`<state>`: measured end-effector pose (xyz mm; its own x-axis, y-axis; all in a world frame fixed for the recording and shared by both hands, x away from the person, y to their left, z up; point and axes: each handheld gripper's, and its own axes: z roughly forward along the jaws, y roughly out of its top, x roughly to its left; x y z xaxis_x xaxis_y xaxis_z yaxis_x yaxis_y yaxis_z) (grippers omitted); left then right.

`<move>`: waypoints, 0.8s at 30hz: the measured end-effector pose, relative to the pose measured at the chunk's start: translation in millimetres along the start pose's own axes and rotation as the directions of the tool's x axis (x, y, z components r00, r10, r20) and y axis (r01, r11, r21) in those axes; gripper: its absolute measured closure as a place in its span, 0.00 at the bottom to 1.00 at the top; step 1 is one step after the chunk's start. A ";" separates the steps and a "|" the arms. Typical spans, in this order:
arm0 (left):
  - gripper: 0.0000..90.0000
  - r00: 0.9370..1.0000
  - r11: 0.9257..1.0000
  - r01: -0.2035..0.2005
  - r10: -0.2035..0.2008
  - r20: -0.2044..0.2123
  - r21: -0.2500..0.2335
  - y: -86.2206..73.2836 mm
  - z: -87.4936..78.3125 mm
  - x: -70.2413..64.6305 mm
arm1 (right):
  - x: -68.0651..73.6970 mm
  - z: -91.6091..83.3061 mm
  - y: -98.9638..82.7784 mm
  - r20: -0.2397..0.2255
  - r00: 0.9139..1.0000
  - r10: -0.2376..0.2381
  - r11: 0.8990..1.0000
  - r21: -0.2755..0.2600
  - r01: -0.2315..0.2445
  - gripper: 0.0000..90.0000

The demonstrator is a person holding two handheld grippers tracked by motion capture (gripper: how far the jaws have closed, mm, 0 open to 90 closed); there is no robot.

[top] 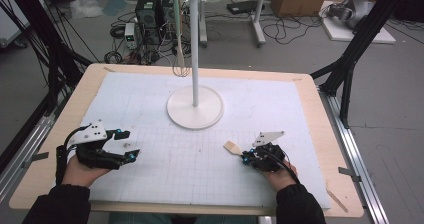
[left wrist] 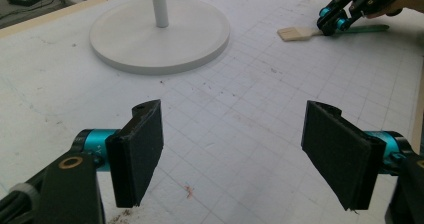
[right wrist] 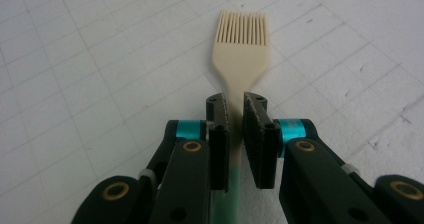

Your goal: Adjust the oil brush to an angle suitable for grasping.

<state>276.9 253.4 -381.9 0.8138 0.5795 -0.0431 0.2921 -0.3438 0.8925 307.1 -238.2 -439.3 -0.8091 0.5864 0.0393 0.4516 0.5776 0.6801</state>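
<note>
I had my right gripper point(right wrist: 236, 115) pinched on the neck of the basting brush point(right wrist: 239, 59), which lay flat on the gridded white mat point(top: 200, 159) in front of the stand's round base point(top: 195, 114); gripping near the head seemed likeliest to keep it from swinging. The brush was cream silicone with comb-like bristles and a green handle. My left gripper point(left wrist: 232, 154) rested wide open and empty over the mat. A whisk point(top: 181, 66) hung from the stand.

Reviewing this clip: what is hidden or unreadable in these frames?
- Brush handle end: in the right gripper view it runs under the right tongs.
- Pad contact on the brush: in the high view too small to tell behind the right tongs.
- Stand top: cut off by the high view's upper edge.
</note>
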 end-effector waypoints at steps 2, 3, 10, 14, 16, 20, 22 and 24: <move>0.28 1.000 1.000 0.000 0.000 0.000 0.002 0.1 0.3 0.0 | -0.2 -0.2 0.7 -0.004 1.000 0.004 1.000 0.003 -0.004 0.92; 0.28 1.000 1.000 -0.003 0.003 0.000 0.004 0.1 0.1 0.3 | 0.1 -0.5 1.3 -0.006 1.000 0.002 1.000 0.009 -0.002 0.92; 0.28 1.000 1.000 0.001 -0.001 0.004 0.001 0.6 1.0 -0.3 | 3.2 -1.1 10.3 -0.042 0.998 -0.047 0.999 0.013 0.047 0.92; 0.28 1.000 1.000 0.000 0.000 0.006 0.001 1.1 0.8 -0.9 | 7.0 -4.0 19.3 -0.050 0.996 -0.068 0.998 -0.001 0.068 0.92; 0.28 1.000 1.000 -0.001 0.001 0.007 0.002 1.1 0.9 -0.9 | 10.2 -4.8 25.5 -0.060 0.994 -0.086 0.996 -0.004 0.086 0.92; 0.28 1.000 1.000 -0.001 0.001 0.008 -0.001 1.6 1.1 -1.7 | 16.1 -5.8 36.5 -0.088 0.990 -0.113 0.994 -0.019 0.112 0.92; 0.28 1.000 1.000 -0.006 0.006 0.010 0.001 1.8 1.2 -1.6 | 19.7 -4.9 42.5 -0.105 0.986 -0.128 0.992 -0.024 0.126 0.92; 0.28 1.000 1.000 -0.003 0.003 0.012 -0.001 1.8 1.5 -2.1 | 23.4 -4.1 47.4 -0.113 0.983 -0.141 0.990 -0.023 0.139 0.92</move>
<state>276.5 250.5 -380.9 0.8208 0.5694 -0.0456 0.2891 -0.3452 0.8929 308.1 -199.4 -403.2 -0.9021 0.4307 0.0257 0.3256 0.6403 0.6957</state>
